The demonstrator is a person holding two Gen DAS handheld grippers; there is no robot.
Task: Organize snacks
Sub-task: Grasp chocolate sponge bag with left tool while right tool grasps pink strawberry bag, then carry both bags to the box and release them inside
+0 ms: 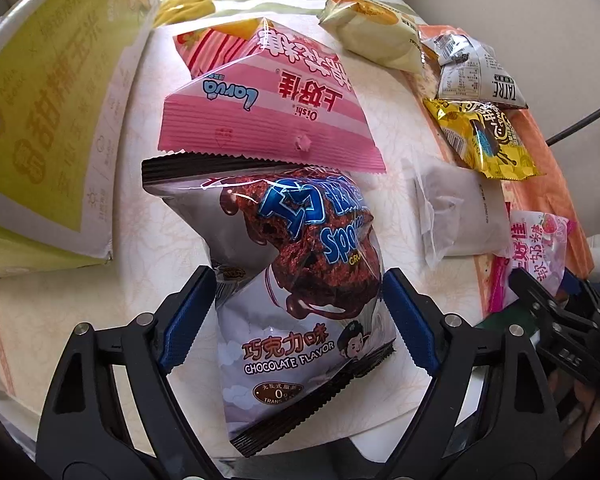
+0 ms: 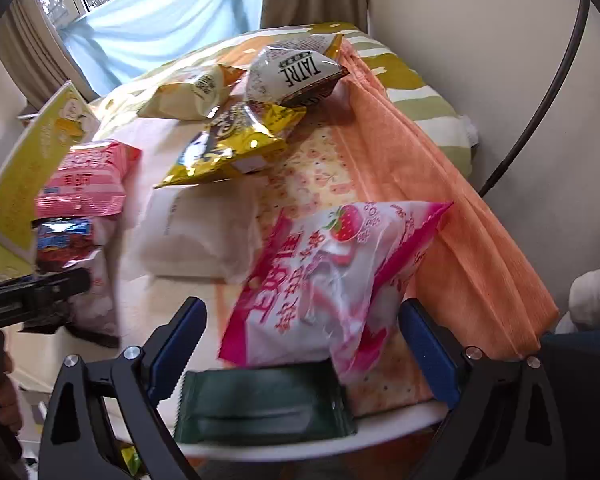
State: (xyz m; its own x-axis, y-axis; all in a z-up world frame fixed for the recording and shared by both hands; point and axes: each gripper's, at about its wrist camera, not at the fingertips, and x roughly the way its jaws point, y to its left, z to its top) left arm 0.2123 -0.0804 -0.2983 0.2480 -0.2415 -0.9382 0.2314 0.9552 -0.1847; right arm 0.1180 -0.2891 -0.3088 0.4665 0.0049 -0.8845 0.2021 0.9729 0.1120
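left gripper (image 1: 296, 312): spread either side of glossy chocolate bag (image 1: 296, 280), pads seemingly just off it, "CHOCOLATE FLAVOR" legible, long axis top to bottom, frame centre | right gripper (image 2: 300, 344): unclenched, around crinkly strawberry packet (image 2: 324, 280) slanting toward upper right | pink "Oishi" bag (image 1: 268, 100) above centre | white "TATRE" pouch (image 2: 292, 76) at top

The yellow carton (image 1: 48, 128) runs off the left wrist view's edge; the chocolate snack bag (image 1: 300, 280) covers the pink bag's (image 1: 268, 120) lower edge. Motion blur smears the dark green packet (image 2: 264, 404) in the right wrist view.
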